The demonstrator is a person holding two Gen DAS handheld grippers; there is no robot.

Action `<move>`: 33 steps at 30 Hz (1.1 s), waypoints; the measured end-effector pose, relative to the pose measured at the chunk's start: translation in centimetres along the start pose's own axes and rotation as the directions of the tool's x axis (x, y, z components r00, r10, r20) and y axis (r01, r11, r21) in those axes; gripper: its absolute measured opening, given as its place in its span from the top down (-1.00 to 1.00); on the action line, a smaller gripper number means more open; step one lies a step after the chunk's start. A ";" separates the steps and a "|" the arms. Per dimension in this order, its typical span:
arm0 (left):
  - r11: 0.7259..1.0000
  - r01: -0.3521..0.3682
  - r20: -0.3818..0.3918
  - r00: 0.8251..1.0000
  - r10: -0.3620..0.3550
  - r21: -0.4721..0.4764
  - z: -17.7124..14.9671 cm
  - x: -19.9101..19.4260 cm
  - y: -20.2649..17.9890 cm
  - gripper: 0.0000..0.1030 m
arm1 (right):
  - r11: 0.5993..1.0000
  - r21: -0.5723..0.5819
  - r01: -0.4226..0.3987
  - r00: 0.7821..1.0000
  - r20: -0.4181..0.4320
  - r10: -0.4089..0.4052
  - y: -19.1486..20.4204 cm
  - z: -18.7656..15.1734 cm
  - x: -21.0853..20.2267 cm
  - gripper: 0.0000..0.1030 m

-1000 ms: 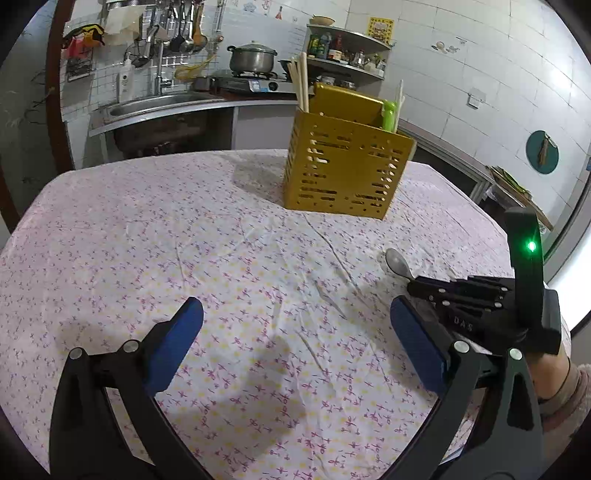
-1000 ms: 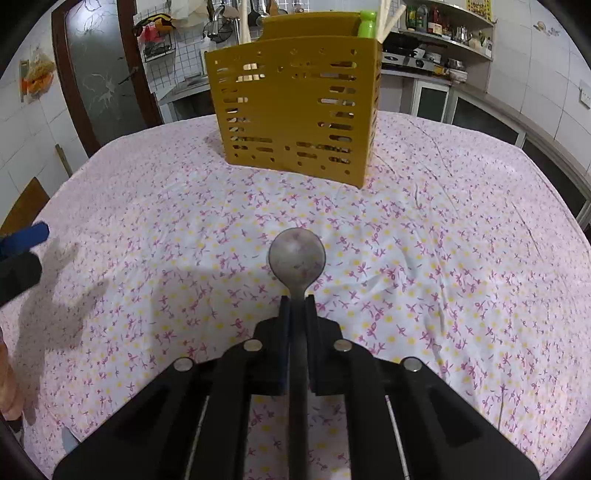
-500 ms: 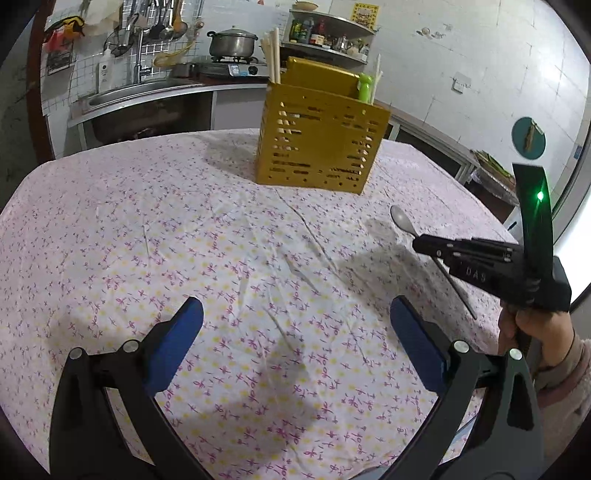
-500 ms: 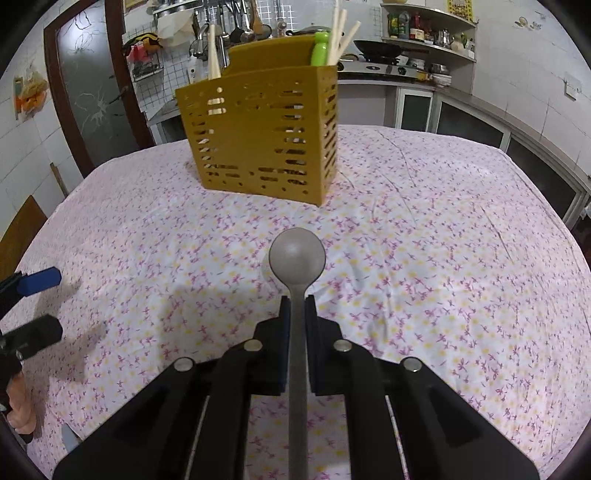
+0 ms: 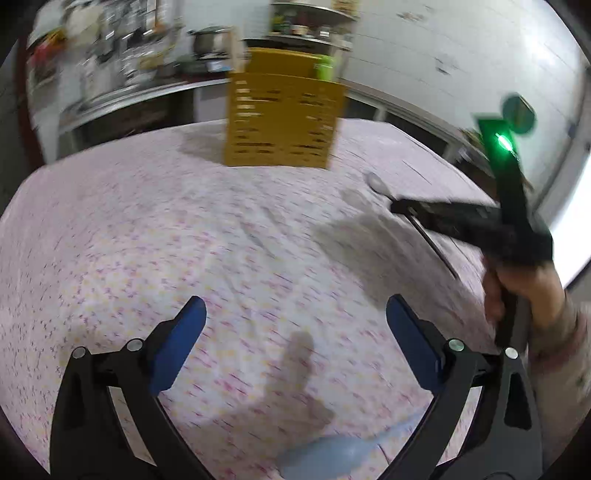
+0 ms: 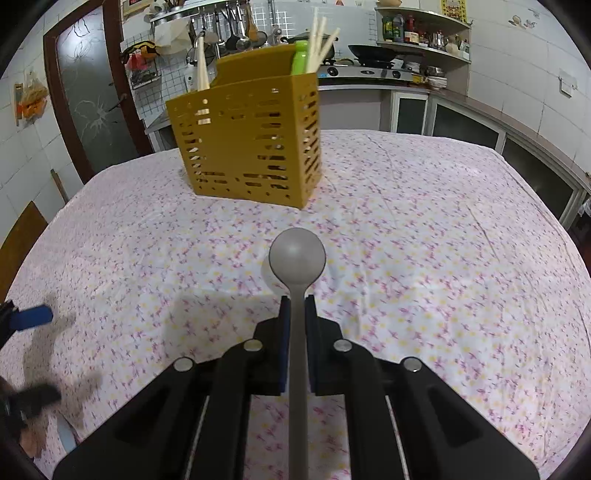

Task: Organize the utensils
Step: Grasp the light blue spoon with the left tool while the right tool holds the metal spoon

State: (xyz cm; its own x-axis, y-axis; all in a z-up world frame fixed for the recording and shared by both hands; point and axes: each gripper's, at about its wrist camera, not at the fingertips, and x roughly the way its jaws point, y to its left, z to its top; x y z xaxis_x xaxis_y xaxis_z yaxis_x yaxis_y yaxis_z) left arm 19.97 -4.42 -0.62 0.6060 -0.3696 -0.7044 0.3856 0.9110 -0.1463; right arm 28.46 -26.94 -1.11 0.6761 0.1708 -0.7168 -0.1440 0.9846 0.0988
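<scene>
The right gripper (image 6: 297, 306) pinches a smooth grey spoon (image 6: 297, 258) by its handle, round bowl forward above the floral tablecloth (image 6: 424, 258). The left gripper (image 5: 295, 317) hangs spread wide, blue pads empty. Farther back stands a slotted yellow plastic basket (image 6: 251, 144) holding chopsticks (image 6: 319, 40) and something green, mostly hidden. The left view is motion-blurred.

home kitchen | gas stove (image 6: 364, 72) | hanging ladles (image 6: 236, 33) | tiled walls (image 6: 517, 59)
</scene>
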 end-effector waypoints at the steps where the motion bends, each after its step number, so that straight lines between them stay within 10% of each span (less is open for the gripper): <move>1: 0.998 0.029 0.011 0.999 -0.030 0.061 -0.5 -0.4 -1.0 -0.84 | 1.000 0.003 0.004 1.000 0.002 -0.004 -0.4 -0.1 -0.2 0.84; 9: 0.913 0.295 -0.092 0.956 -0.280 0.282 -3.3 -1.2 -5.0 -0.64 | 0.997 0.068 0.030 0.999 0.014 -0.031 -4.0 -1.1 -2.3 0.84; 14: 0.834 0.430 -0.221 0.901 -0.373 0.347 -4.6 -0.2 -7.1 -0.06 | 0.994 0.096 0.048 0.999 0.012 -0.050 -5.2 -1.6 -2.7 0.84; 19: 0.798 0.383 -0.268 0.920 -0.285 0.465 -6.0 0.9 -9.2 0.35 | 0.993 0.095 0.070 0.997 0.019 -0.072 -5.8 -1.4 -3.4 0.84; 24: 0.840 0.349 -0.268 0.929 -0.254 0.415 -4.3 2.1 -8.1 0.89 | 0.993 0.096 0.073 0.997 0.027 -0.076 -6.0 -1.0 -3.7 0.84; 33: 0.936 0.222 -0.198 0.965 -0.171 0.274 -1.0 2.6 -4.9 0.90 | 0.994 0.090 0.061 0.997 0.032 -0.064 -5.4 -0.5 -3.1 0.84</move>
State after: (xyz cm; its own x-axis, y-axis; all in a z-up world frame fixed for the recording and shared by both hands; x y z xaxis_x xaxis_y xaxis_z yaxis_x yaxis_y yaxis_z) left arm 18.97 -9.64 -2.39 0.3815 -0.4763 -0.7922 0.6856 0.7207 -0.1031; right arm 26.75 -32.80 0.20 0.7068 0.1086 -0.6990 -0.0372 0.9925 0.1167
